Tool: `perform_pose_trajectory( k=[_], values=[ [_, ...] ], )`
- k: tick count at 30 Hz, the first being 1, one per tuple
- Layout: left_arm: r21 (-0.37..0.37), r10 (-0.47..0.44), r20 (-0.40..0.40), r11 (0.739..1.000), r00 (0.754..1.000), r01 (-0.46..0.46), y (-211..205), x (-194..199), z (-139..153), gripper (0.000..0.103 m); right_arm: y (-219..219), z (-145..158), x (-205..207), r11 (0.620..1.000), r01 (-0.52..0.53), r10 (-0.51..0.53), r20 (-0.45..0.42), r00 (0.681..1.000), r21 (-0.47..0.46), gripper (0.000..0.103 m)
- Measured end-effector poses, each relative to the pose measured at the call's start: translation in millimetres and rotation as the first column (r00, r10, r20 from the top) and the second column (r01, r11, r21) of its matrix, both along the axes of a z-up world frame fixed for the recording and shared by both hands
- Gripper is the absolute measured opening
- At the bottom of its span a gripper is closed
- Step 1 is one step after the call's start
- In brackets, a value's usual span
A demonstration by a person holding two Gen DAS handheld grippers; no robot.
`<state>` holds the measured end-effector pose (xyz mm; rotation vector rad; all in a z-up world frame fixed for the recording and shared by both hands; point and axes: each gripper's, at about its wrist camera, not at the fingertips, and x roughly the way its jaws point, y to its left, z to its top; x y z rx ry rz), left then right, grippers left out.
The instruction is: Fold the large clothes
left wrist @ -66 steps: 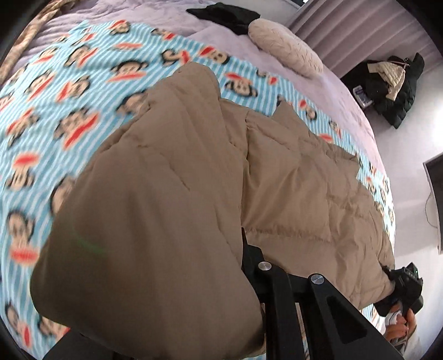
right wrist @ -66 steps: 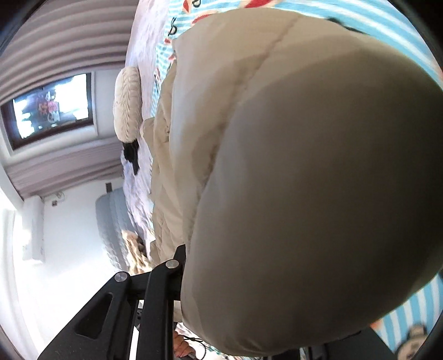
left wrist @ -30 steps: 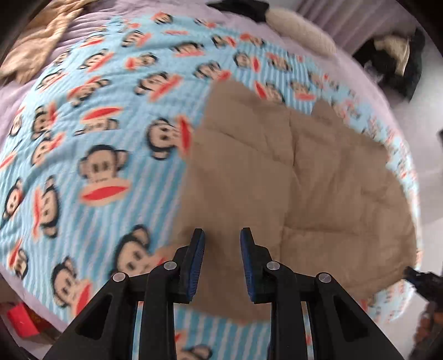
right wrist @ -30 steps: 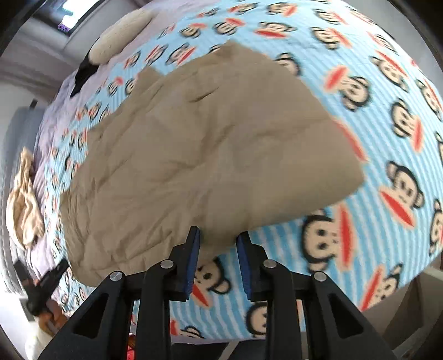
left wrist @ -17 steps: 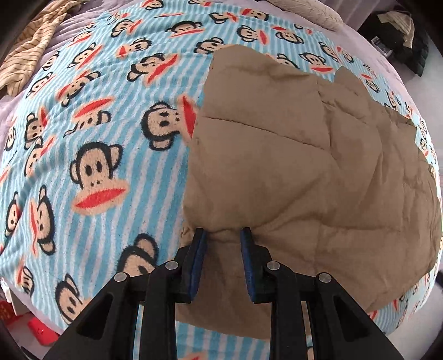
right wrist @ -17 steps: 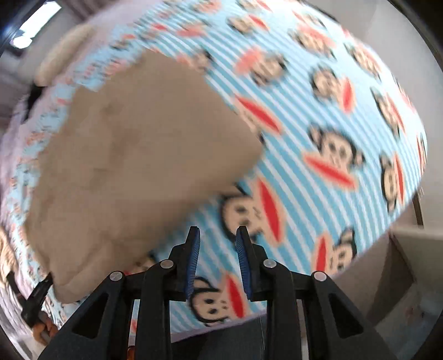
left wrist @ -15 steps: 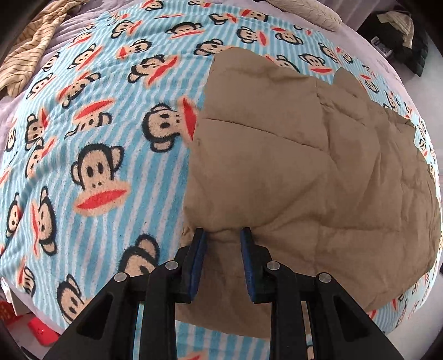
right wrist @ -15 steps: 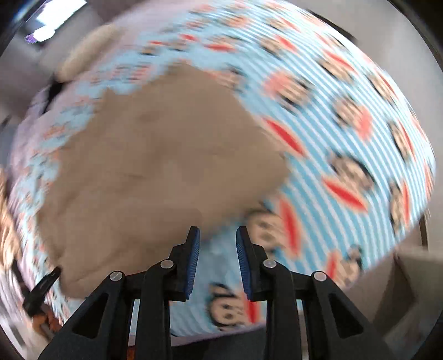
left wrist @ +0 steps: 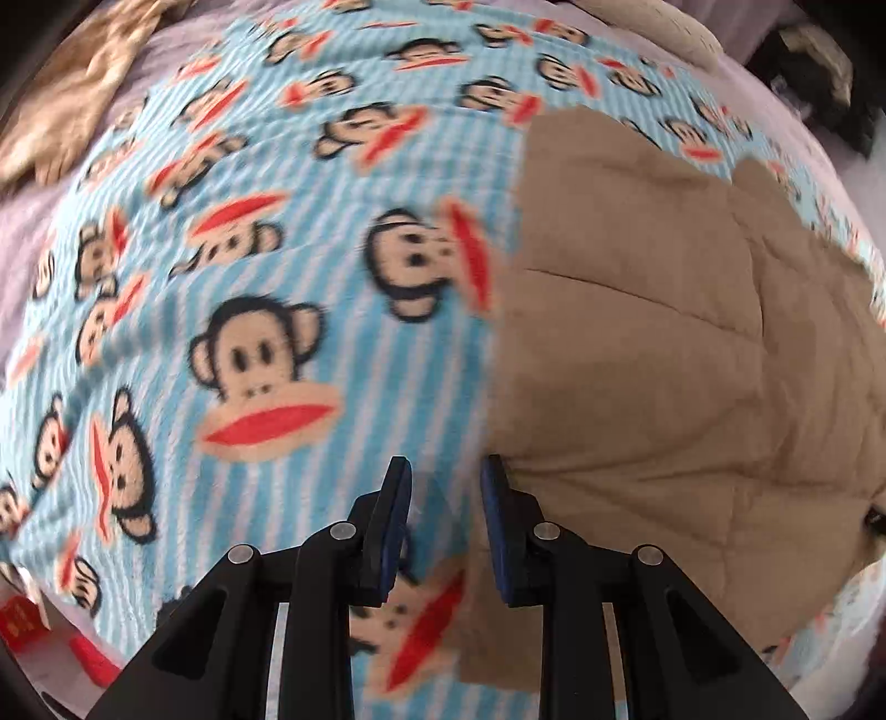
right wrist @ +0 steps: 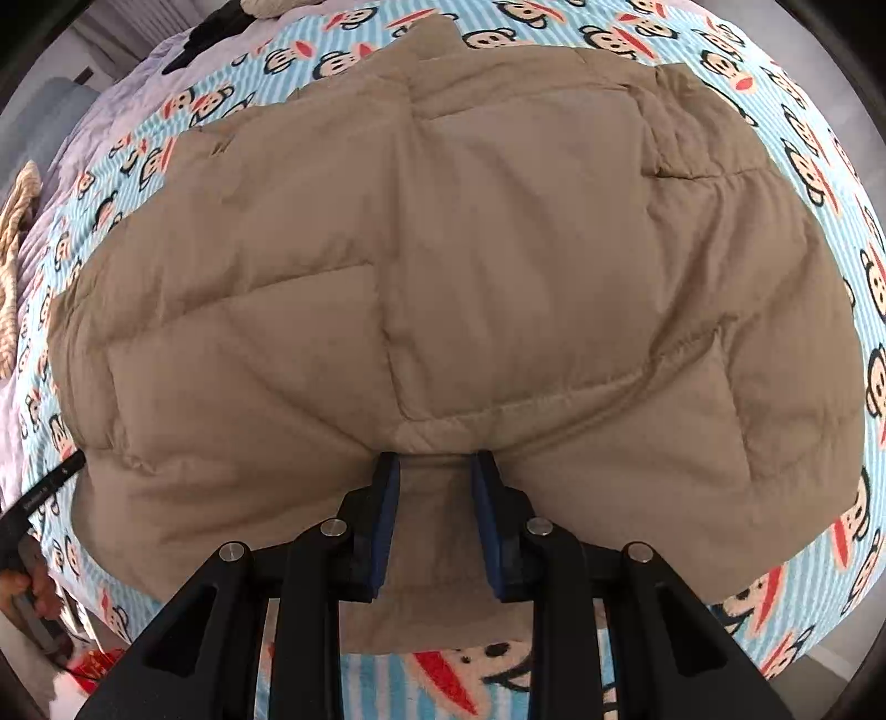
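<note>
A tan quilted puffer coat lies folded flat on a blue striped monkey-print blanket. In the left wrist view the coat fills the right half. My left gripper is open and empty, over the blanket at the coat's left edge. My right gripper is open, low over the coat's near edge, with coat fabric showing between its two fingers. The other gripper's black tip shows at the far left of the right wrist view.
A cream cushion and dark clothes lie at the far side of the bed. A beige knitted garment lies at the blanket's far left. Red items sit on the floor by the bed's near edge.
Both grippers let go of the coat, which now lies flat. My left gripper slid left off the coat edge onto the blanket. My right gripper swung back over the coat and came closer.
</note>
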<state>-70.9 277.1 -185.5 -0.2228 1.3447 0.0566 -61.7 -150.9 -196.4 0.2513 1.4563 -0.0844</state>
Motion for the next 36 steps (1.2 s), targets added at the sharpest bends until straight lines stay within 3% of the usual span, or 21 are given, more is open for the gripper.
perform_pose_trajectory(
  k=[2,3,4,5,10,14,18,24,26,27,28,29,30,33,36],
  values=[
    [-0.032,-0.004,-0.001,0.999,1.0,0.004,10.7,0.2,4.8,0.028,-3.2,1.4,0.3,1.0,0.004,-0.004,-0.006,1.0,0.0,0.029],
    [-0.022,-0.021,0.009,1.0,1.0,0.021,12.3,1.1,7.5,0.038,-5.5,2.3,-1.6,1.0,0.006,-0.006,-0.009,1.0,-0.001,0.029],
    [-0.014,-0.035,0.017,0.999,0.999,0.035,12.8,2.0,9.7,0.084,-3.7,4.0,-2.0,1.0,0.009,-0.009,-0.013,1.0,-0.004,0.03],
    [-0.002,-0.046,0.035,0.999,0.998,0.047,13.6,3.6,13.2,0.103,-2.2,4.9,-1.4,1.0,0.009,-0.009,-0.017,1.0,-0.01,0.03],
    [-0.084,-0.099,0.061,0.991,0.993,0.103,11.6,15.3,15.3,0.102,4.1,5.3,4.2,1.0,0.01,-0.01,-0.031,0.999,-0.026,0.03],
    [-0.208,-0.163,0.04,0.964,0.986,0.167,-1.0,28.5,1.5,0.102,4.6,5.0,5.2,1.0,0.01,-0.011,-0.04,0.999,-0.028,0.03],
    [-0.43,-0.247,-0.021,0.877,0.969,0.214,-14.5,44.3,-33.1,0.102,6.5,4.6,6.1,0.999,0.012,-0.014,-0.039,0.999,-0.031,0.03],
    [-0.59,-0.318,0.013,0.763,0.948,0.264,-39.8,71.7,-41.0,0.102,8.6,3.2,12.5,1.0,0.019,-0.02,-0.034,0.999,-0.018,0.03],
    [-0.576,-0.36,0.001,0.762,0.933,0.295,-57.4,75.7,-43.4,0.097,10.8,2.4,16.2,1.0,0.02,-0.021,-0.034,0.999,-0.017,0.031],
    [-0.558,-0.38,0.003,0.767,0.925,0.317,-62.8,75.3,-41.1,0.076,11.5,2.6,17.3,1.0,0.019,-0.02,-0.037,0.999,-0.017,0.031],
    [-0.562,-0.39,0.007,0.76,0.921,0.326,-66.0,76.0,-40.0,0.046,13.1,3.5,19.9,1.0,0.018,-0.019,-0.042,0.999,-0.017,0.032],
    [-0.601,-0.388,0.016,0.733,0.922,0.319,-65.0,75.6,-34.6,0.036,12.5,6.8,20.1,1.0,0.021,-0.022,-0.046,0.999,-0.013,0.032],
    [-0.611,-0.381,0.021,0.727,0.924,0.314,-63.5,75.1,-30.5,0.028,12.0,13.6,20.0,1.0,0.027,-0.027,-0.043,0.999,0.006,0.032],
    [-0.593,-0.38,0.044,0.735,0.924,0.33,-64.9,72.1,-7.6,0.023,16.5,43.5,21.5,0.999,0.007,-0.009,0.051,0.999,0.052,0.032],
    [-0.592,-0.373,0.061,0.733,0.926,0.335,-70.6,67.8,13.2,0.023,24.2,64.7,38.1,0.997,-0.036,0.024,0.153,0.988,0.074,0.019]
  ],
)
